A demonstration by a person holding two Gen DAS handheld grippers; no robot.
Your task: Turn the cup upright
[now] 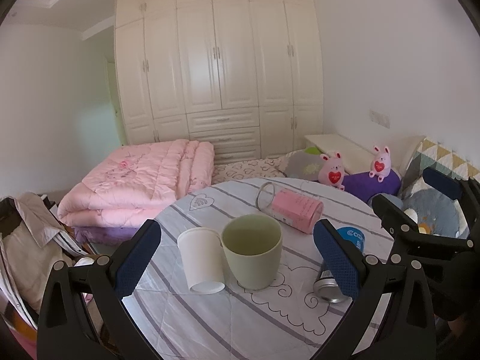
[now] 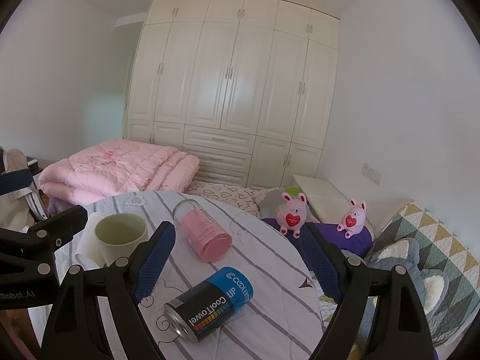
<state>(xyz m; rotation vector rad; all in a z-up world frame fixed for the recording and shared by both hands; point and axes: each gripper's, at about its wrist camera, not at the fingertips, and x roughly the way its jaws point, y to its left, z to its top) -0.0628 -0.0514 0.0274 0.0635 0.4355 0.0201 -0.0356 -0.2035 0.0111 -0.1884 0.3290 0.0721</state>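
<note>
Standing upright on the table [image 1: 210, 324], the green cup [image 1: 252, 250] has its mouth up, so the flip looks done; the paper cup [image 1: 200, 259] touches its side and also stands mouth up. The left gripper [image 1: 237, 261] is wide open around both, holding nothing. The right gripper [image 2: 237, 258] is wide open and empty above the lying can [image 2: 210, 303]. The pink jar [image 2: 204, 234] lies on its side; whether it needs righting is unclear.

Table [image 1: 210, 324]: round, striped quilted cloth.
Near left: white paper cup [image 1: 200, 259] inverted, touching upright green cup [image 1: 252, 252].
Far: pink bottle [image 1: 292, 211] lying.
Near right: CoolTowel can [image 2: 210, 301] lying.
</note>
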